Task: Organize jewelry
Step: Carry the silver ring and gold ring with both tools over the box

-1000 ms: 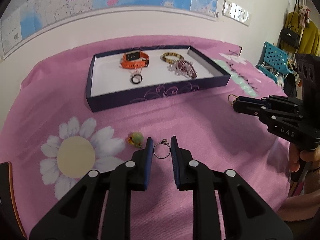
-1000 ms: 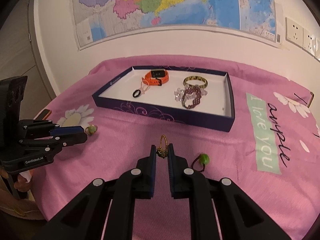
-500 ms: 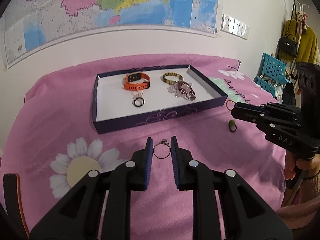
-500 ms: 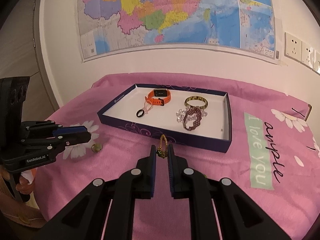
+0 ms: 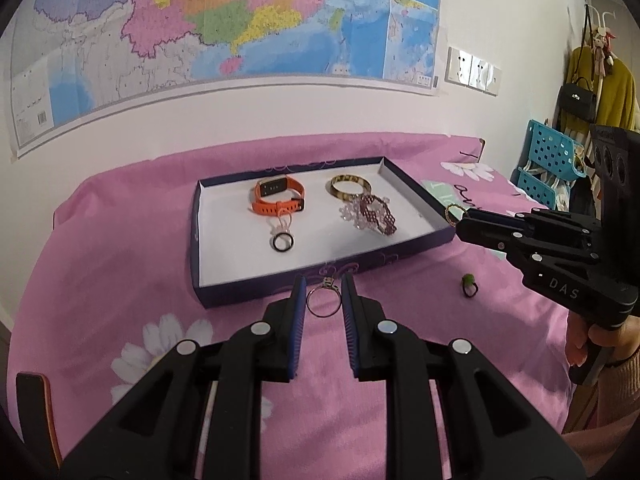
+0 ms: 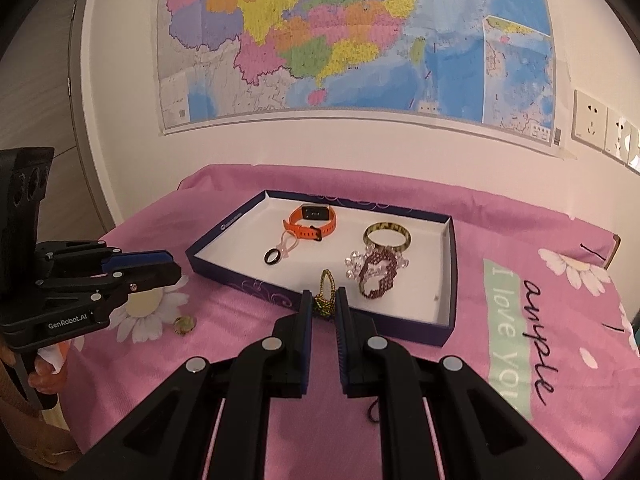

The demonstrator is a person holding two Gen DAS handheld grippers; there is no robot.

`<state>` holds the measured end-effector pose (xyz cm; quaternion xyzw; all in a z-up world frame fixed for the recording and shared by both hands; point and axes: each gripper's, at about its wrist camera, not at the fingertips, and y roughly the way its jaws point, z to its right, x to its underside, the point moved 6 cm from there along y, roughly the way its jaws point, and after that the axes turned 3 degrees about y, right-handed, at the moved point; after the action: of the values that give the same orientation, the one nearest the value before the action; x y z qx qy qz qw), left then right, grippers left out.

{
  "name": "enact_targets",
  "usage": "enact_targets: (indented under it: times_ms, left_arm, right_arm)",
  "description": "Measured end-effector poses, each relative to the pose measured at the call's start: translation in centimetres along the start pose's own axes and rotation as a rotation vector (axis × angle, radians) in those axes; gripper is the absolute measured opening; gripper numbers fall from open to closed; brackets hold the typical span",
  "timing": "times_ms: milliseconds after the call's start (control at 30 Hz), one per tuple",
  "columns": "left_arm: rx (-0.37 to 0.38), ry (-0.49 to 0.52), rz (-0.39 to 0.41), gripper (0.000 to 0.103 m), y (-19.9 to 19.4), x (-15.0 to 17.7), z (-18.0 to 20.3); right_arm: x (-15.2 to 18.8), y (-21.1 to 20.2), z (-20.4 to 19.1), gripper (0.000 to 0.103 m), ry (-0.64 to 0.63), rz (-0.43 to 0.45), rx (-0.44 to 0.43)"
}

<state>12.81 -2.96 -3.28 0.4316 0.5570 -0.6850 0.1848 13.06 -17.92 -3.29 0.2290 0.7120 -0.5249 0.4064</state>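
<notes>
My left gripper (image 5: 323,292) is shut on a thin silver ring (image 5: 328,282), held in the air just in front of the dark blue tray (image 5: 195,248). The tray's white floor holds an orange watch band (image 5: 279,200), a black ring (image 5: 283,243), a gold bangle (image 5: 350,186) and a purple beaded bracelet (image 5: 374,216). My right gripper (image 6: 323,294) is shut on a gold beaded ring (image 6: 325,308) near the tray's (image 6: 448,320) front wall. In each wrist view the other gripper (image 5: 460,222) (image 6: 174,268) shows from the side.
On the pink flowered cloth (image 5: 120,280) lie a green-beaded loop (image 5: 468,284) to the right and a small yellow-green piece (image 6: 185,324) to the left. A map (image 6: 340,40) covers the wall behind. A blue basket (image 5: 548,160) and hanging coats stand far right.
Both grippers have risen off the cloth with their rings still held. The views have tilted up, so the tray sits lower and nearer to the fingertips.
</notes>
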Motion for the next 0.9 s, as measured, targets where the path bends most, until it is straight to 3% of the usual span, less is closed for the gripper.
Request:
enact_targets:
  times_ms: [900]
  left_arm:
    - [-0.015,-0.007,0.024,0.018,2.6,-3.7,-1.2]
  right_arm:
    - [-2.6,3.5,1.8,0.010,-0.006,-0.011,0.014]
